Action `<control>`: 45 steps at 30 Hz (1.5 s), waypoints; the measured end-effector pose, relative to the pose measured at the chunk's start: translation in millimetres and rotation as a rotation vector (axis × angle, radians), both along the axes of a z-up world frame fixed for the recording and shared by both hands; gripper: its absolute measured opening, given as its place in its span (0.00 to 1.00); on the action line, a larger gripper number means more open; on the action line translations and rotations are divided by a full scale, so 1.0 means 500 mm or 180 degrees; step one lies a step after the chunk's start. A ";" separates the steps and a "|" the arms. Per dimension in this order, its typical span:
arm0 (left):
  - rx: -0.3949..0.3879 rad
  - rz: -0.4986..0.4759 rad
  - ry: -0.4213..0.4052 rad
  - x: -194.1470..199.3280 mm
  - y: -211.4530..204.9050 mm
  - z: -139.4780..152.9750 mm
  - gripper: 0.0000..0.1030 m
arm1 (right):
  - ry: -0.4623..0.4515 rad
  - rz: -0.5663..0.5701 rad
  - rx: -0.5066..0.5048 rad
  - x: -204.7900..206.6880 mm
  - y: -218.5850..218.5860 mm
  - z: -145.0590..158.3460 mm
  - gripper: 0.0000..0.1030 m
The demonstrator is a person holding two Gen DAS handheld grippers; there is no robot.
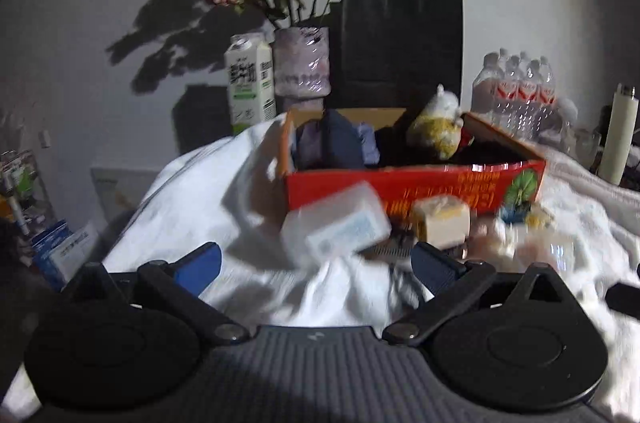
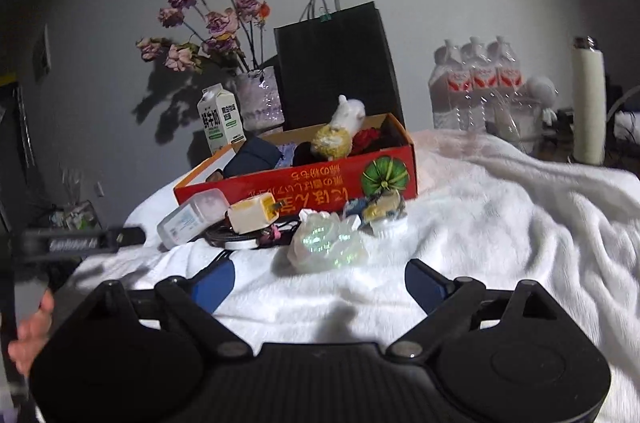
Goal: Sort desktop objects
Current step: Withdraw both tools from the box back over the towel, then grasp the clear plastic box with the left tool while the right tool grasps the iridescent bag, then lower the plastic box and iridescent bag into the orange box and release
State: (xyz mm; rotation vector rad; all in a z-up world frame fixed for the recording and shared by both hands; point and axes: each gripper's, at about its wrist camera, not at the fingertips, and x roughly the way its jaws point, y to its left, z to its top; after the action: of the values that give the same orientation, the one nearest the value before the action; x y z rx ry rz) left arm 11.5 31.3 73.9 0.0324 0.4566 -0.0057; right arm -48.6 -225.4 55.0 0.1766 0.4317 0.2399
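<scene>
Both grippers hover low over a bench draped in a rumpled white blanket (image 2: 500, 223), pointing toward an open red cardboard box (image 2: 304, 183) near its far edge. The left gripper (image 1: 316, 269) has its jaws spread wide with nothing between them, and the right gripper (image 2: 319, 283) likewise stands wide open and empty. Loose items lie on the blanket against the box's near wall: a clear plastic bottle (image 2: 192, 217) lying on its side, a cream power adapter (image 2: 252, 214) touching it, a black cable coil (image 2: 240, 237) beneath them, a crinkled iridescent bag (image 2: 326, 243), and a small blue-and-yellow packet (image 2: 380, 205). Inside the box sit a dark blue pouch (image 2: 256, 153) and a tied bag of yellow stuff (image 2: 334, 139). Behind the box stand a milk carton (image 2: 220, 119), a vase of dried roses (image 2: 260, 97), a black paper bag (image 2: 336, 67) and packed water bottles (image 2: 476, 83).
</scene>
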 end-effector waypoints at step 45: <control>-0.0106 -0.0190 -0.0001 -0.257 -0.074 0.015 0.82 | -0.0105 0.0231 -0.0335 -0.119 0.024 0.069 0.32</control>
State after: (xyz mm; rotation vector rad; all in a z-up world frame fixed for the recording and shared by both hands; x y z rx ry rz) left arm -117.2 -5.8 81.2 0.0134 0.4549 -0.0720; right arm -108.1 -213.4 89.5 0.0538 0.4174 0.2904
